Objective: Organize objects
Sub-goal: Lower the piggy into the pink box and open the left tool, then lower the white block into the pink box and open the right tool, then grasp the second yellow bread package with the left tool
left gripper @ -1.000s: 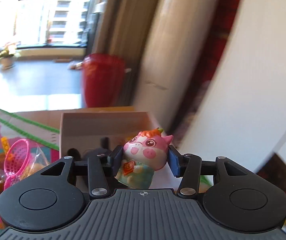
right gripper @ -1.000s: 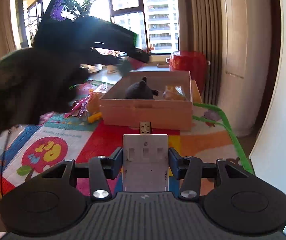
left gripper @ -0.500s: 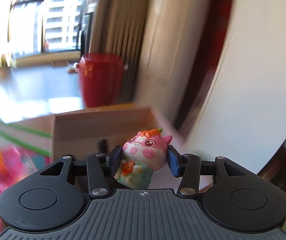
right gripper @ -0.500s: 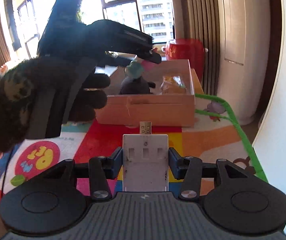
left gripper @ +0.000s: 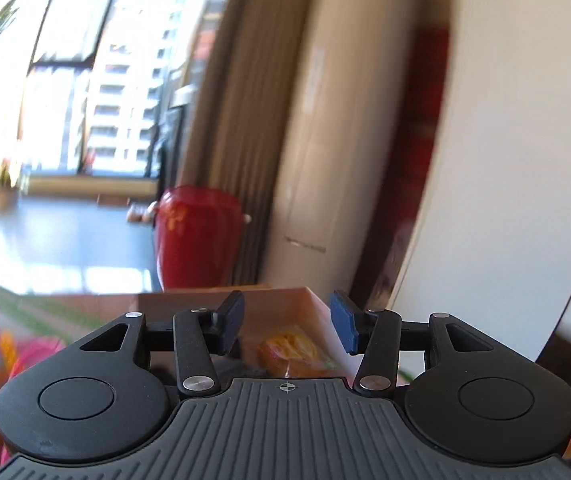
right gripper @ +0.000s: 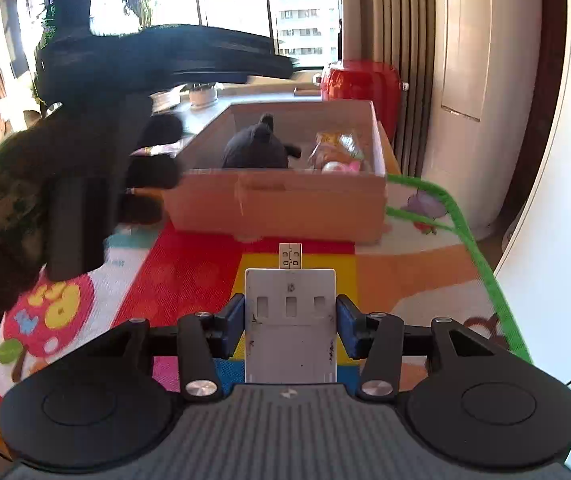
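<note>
My left gripper point(left gripper: 287, 326) is open and empty above the cardboard box point(left gripper: 317, 308). In the right wrist view the box point(right gripper: 285, 204) stands on the play mat, and the pink pig toy point(right gripper: 339, 167) lies inside it at the front right, beside a black plush point(right gripper: 257, 148) and a clear snack bag point(right gripper: 335, 144). The snack bag also shows between the left fingers point(left gripper: 289, 350). My right gripper point(right gripper: 290, 320) is shut on a white card-shaped USB device point(right gripper: 290, 320), held above the mat in front of the box. The left gripper's body point(right gripper: 157, 64) shows dark at upper left.
The colourful play mat point(right gripper: 189, 272) has a green border point(right gripper: 481, 264). A red stool point(right gripper: 361, 80) stands behind the box, also in the left wrist view point(left gripper: 197, 236). A white curved panel point(right gripper: 557, 200) is close on the right. A pink toy point(left gripper: 25, 352) lies left of the box.
My left gripper has opened and let go of the pig toy, which now lies in the box. The right gripper, still holding the device, has moved a little closer to the box.
</note>
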Demonstrator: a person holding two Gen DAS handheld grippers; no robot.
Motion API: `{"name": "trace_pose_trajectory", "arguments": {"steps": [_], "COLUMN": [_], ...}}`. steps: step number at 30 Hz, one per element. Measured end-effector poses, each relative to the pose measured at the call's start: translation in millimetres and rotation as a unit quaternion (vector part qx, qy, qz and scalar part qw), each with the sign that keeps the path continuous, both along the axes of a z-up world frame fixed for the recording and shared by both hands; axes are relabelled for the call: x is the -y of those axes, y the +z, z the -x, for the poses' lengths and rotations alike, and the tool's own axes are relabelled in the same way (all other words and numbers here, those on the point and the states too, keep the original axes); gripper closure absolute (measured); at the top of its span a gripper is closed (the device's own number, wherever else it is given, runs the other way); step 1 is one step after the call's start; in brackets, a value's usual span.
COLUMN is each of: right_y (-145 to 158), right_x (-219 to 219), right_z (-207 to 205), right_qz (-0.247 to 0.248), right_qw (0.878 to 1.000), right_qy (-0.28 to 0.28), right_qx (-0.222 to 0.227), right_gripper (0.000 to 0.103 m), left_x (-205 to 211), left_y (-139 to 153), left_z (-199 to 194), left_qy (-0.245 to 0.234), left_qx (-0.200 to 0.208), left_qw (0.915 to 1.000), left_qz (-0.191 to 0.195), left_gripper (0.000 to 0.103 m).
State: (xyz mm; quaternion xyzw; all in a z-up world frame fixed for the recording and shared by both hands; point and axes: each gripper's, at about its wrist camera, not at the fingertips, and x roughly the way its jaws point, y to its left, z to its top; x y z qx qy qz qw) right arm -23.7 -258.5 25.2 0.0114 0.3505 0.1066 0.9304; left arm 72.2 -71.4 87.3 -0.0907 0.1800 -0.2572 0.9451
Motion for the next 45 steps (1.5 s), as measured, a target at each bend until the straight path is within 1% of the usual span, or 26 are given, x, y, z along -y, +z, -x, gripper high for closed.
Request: {"name": "trace_pose_trajectory", "arguments": {"steps": [1,2,5,7,8,9,10,11,12,13,17,20,21,22,24,26,29,30,32,34,35,36,38,40,42,45], "right_y": [6.4,16.1,54.8,79.5,88.5,94.4,98.0,99.2,98.6,96.6,74.5,49.1,40.1,30.0,9.8,-11.1,-36.0,-43.0,-48.8,-48.1,-48.3,-47.5,-47.4,-47.2,-47.2,-47.7], "right_x": [3.8,8.1,18.7,14.8,9.8,4.6,0.3,-2.1,-2.2,-1.6,8.5,5.6,2.7,-0.6,-9.8,-19.0,-25.0,-27.6,-31.8,-34.8,-35.1,-34.2,-32.7,-30.7,-31.2,-38.4], "right_z": [-2.2,-5.7,-27.3,-56.5,-75.6,-96.9,-115.9,-130.0,-138.2,-140.6,-115.0,-79.3,-66.9,-57.1,-43.6,-37.6,-35.6,-36.0,-37.7,-37.2,-36.7,-39.1,-37.2,-36.3,-37.8,-38.5], "right_qz": [-0.007,-0.015,-0.04,-0.038,-0.032,-0.027,-0.022,-0.015,-0.007,-0.002,-0.026,-0.009,-0.003,0.001,0.006,0.005,-0.008,-0.011,-0.006,-0.002,-0.005,-0.007,-0.007,-0.008,-0.005,0.023], "right_qw": [1.0,1.0,0.998,0.997,0.997,0.998,0.999,0.999,0.998,0.998,0.997,0.997,0.997,0.997,0.998,0.999,1.0,0.999,0.999,0.999,0.999,0.999,0.999,0.998,0.998,0.997], "right_qy": [-0.002,-0.005,-0.017,-0.022,-0.022,-0.014,-0.01,-0.019,-0.034,-0.041,-0.036,-0.026,-0.022,-0.016,0.001,0.016,0.028,0.03,0.031,0.036,0.042,0.044,0.047,0.051,0.057,0.066], "right_qx": [0.007,0.017,0.05,0.066,0.066,0.058,0.049,0.047,0.052,0.055,0.061,0.076,0.08,0.08,0.062,0.035,-0.006,-0.016,-0.023,-0.023,-0.026,-0.027,-0.023,-0.022,-0.027,-0.032], "right_gripper": [0.056,0.056,0.056,0.056,0.054,0.042,0.034,0.023,0.022,0.021,0.005,0.003,0.0,0.0,0.0,0.0,0.0,0.0,0.0,0.0,0.0,0.0,0.0,0.0,0.0,0.0], "left_x": [-16.4,-31.0,-65.1,-83.4,-89.2,-95.8,-100.9,-106.2,-110.8,-118.4,-133.9,-118.3,-112.5,-105.0,-92.0,-88.0,-90.2,-89.3,-83.3,-77.2,-75.5,-75.5,-79.1,-83.3,-86.0,-88.0], "left_y": [-0.2,-1.4,-11.0,-18.7,-24.4,-28.6,-33.8,-38.1,-41.8,-43.5,-51.9,-56.1,-56.9,-58.7,-60.0,-59.5,-53.6,-51.5,-47.1,-44.4,-44.6,-45.3,-49.5,-53.8,-59.7,-65.6], "left_z": [5.3,11.7,27.6,40.1,42.0,45.7,48.1,50.0,52.7,60.4,71.9,76.6,78.8,77.2,70.7,64.9,57.7,54.2,45.8,32.0,21.9,10.4,-7.6,-20.4,-32.9,-50.1], "left_qy": [0.008,0.018,0.053,0.07,0.077,0.086,0.094,0.1,0.105,0.106,0.07,0.029,0.018,0.012,0.018,0.038,0.059,0.064,0.065,0.05,0.037,0.023,-0.008,-0.027,-0.03,-0.014], "left_qx": [-0.01,-0.016,-0.034,-0.06,-0.074,-0.085,-0.093,-0.099,-0.103,-0.104,-0.095,-0.076,-0.069,-0.065,-0.063,-0.063,-0.067,-0.063,-0.046,-0.027,-0.025,-0.03,-0.038,-0.03,-0.038,-0.059], "left_qw": [0.9997,0.9993,0.9975,0.9953,0.994,0.9926,0.9912,0.99,0.9888,0.9883,0.9896,0.9903,0.9901,0.9895,0.9869,0.9852,0.9874,0.9874,0.9857,0.9831,0.9817,0.9809,0.9798,0.9771,0.9742,0.9749], "left_qz": [0.021,0.03,0.033,0.03,0.024,0.016,0.005,-0.008,-0.022,-0.033,-0.082,-0.112,-0.12,-0.129,-0.148,-0.155,-0.131,-0.13,-0.148,-0.174,-0.185,-0.191,-0.196,-0.209,-0.221,-0.214], "left_gripper": [0.051,0.051,0.051,0.051,0.051,0.051,0.051,0.051,0.051,0.051,0.051,0.051,0.051,0.051,0.05,0.051,0.051,0.051,0.051,0.051,0.051,0.049,0.05,0.048,0.043,0.04]}}
